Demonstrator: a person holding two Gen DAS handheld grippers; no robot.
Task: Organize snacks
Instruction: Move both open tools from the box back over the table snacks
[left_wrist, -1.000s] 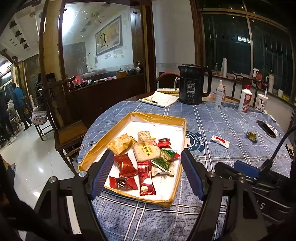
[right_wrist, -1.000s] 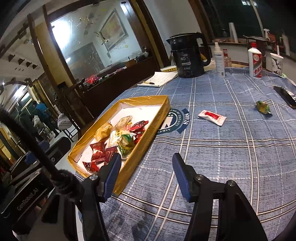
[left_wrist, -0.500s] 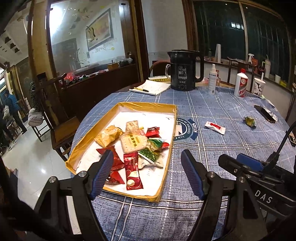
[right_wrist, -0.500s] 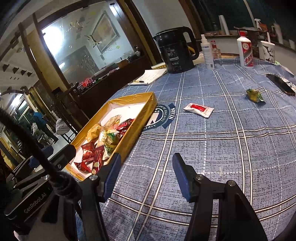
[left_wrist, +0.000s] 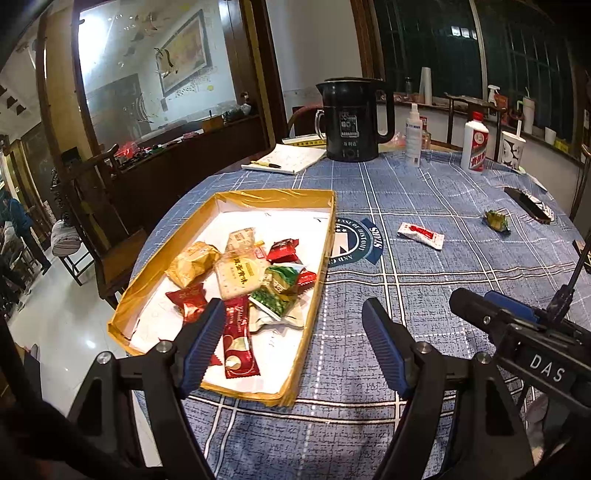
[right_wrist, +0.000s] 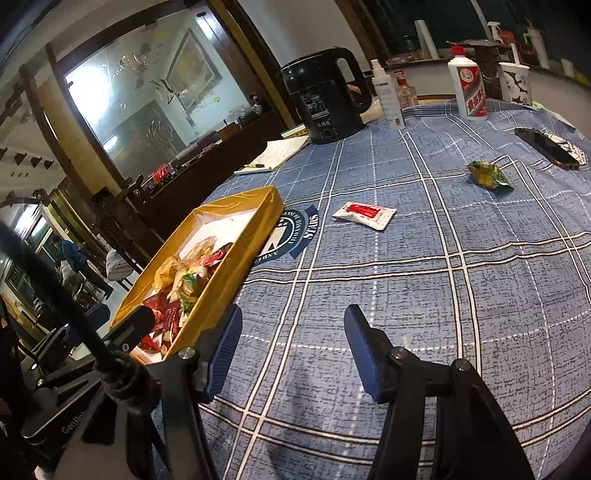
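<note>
Now both claws apart and empty, nearer the white-and-red packet than before

From the right wrist view, the near wall of the gold-edged tray hides most of the snack packets inside, so only their tops show. In the left wrist view the left gripper's left finger covers part of the red packets at the tray's near end, and the right gripper's body is cut off at the frame's right edge. Print on the white sachet and the crumpled green wrapper is too small to read.
</note>
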